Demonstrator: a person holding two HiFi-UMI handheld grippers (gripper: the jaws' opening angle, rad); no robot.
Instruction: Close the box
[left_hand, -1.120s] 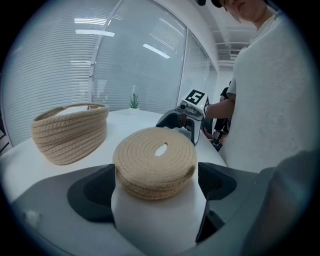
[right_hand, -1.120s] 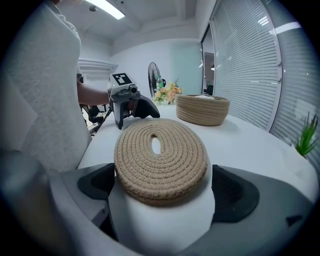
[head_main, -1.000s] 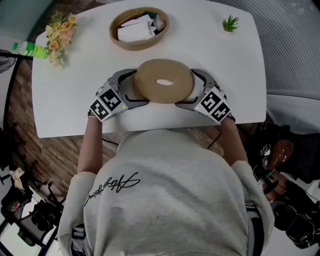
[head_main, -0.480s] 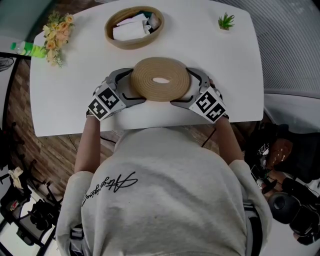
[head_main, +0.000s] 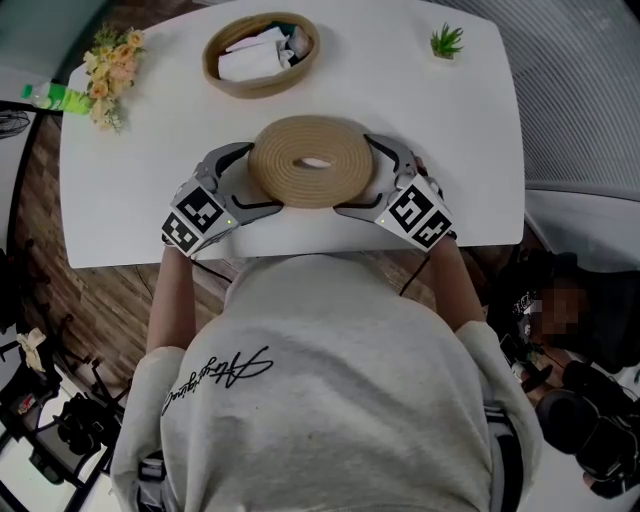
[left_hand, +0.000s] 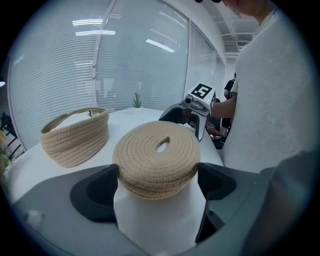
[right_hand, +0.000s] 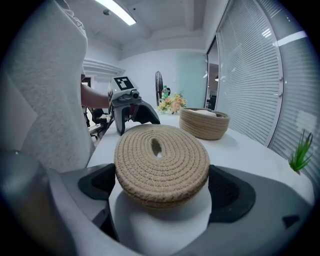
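Observation:
A round coiled-rope lid (head_main: 290, 175) with a slot in its middle sits near the table's front edge, held from both sides. My left gripper (head_main: 250, 180) is shut on its left rim and my right gripper (head_main: 370, 180) on its right rim. In the left gripper view the lid (left_hand: 150, 160) fills the gap between the jaws of my left gripper (left_hand: 157, 187). The right gripper view shows the same for the lid (right_hand: 165, 170) and my right gripper (right_hand: 160, 190). The open rope basket (head_main: 258, 88) holding white items stands at the back left, apart from the lid.
A bunch of flowers (head_main: 112, 70) and a green bottle (head_main: 55, 98) lie at the table's far left. A small potted plant (head_main: 445, 40) stands at the back right. The white table (head_main: 470, 150) ends just in front of the person's body. Glass walls with blinds (left_hand: 60, 75) surround the room.
Both grippers, still shut on the lid, have shifted slightly left with it. The lid looks a little larger in the head view, as if raised.

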